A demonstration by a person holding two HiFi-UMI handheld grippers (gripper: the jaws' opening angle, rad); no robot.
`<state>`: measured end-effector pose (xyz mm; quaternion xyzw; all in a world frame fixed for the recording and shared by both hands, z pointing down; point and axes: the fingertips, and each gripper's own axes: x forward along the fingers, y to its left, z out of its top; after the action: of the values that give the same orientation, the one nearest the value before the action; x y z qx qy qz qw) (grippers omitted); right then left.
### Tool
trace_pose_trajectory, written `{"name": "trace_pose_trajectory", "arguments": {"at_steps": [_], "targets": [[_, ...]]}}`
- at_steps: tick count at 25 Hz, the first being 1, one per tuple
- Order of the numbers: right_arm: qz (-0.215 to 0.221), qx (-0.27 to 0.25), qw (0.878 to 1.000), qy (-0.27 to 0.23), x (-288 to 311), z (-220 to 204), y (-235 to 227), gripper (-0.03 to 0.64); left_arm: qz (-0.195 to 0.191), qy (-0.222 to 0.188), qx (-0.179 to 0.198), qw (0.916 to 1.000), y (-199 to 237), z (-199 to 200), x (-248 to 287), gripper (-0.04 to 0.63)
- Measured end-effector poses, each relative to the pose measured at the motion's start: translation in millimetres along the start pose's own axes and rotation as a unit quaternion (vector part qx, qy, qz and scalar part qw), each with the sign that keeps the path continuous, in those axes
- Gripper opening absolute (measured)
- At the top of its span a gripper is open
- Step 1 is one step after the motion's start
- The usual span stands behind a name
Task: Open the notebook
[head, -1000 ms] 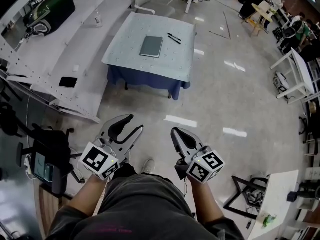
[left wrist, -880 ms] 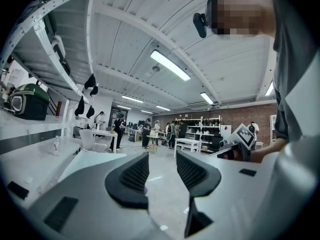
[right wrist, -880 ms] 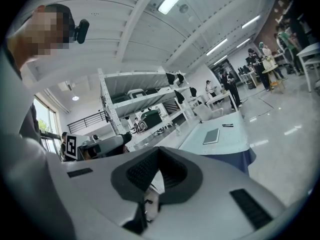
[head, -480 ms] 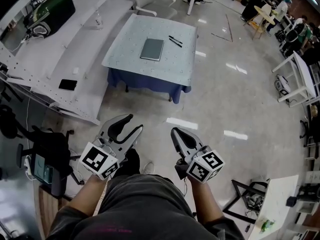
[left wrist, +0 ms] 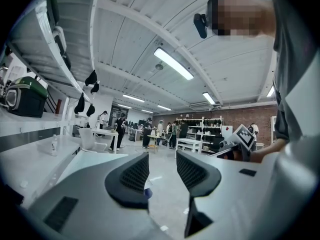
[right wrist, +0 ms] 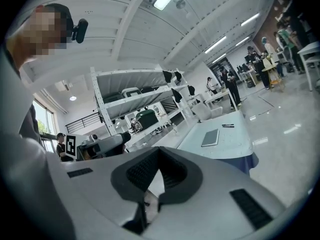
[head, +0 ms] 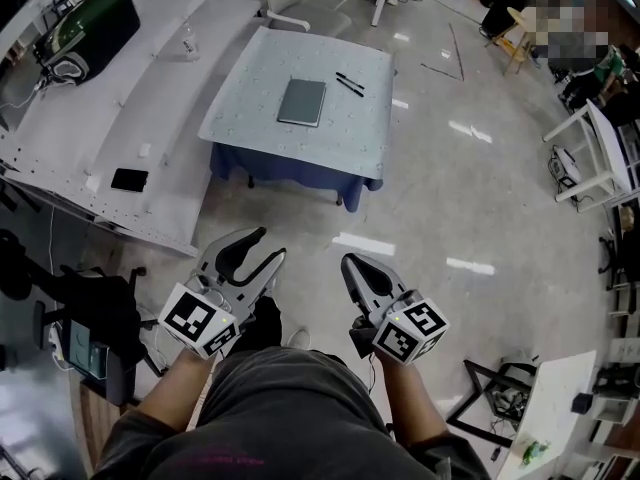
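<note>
closed notebook (head: pixel 302 101) on table (head: pixel 250 98), untouched

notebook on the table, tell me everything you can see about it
The notebook is a thin rectangle with a plain dark grey-green cover, closed, lying flat near the middle of the pale table. Only the table touches it; two dark pens lie apart, off its far right corner. Binding detail is too small to tell.
</note>
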<state>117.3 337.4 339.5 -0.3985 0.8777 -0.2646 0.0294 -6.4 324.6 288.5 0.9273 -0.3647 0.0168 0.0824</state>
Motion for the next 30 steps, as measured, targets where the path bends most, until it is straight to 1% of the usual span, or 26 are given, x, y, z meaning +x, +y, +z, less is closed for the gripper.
{"name": "trace_pose_trajectory", "arguments": {"at_steps": [5, 17, 30], "targets": [[-0.011, 0.005, 1.0, 0.004, 25.2, 9.5, -10.6, 0.0, -0.006, 0.005, -0.005, 1.0, 25.9, -0.4, 14.4, 0.172], [-0.009, 0.005, 1.0, 0.018, 114.6, 24.0, -28.3, 0.0, -0.014, 0.015, -0.017, 0.9997, 110.9, 0.4, 42.8, 0.172], [-0.032, 0.009, 0.999, 0.015, 190.6, 52.4, -36.9, 0.0, -0.034, 0.014, -0.02, 0.9991, 189.5, 16.8, 70.3, 0.172]]}}
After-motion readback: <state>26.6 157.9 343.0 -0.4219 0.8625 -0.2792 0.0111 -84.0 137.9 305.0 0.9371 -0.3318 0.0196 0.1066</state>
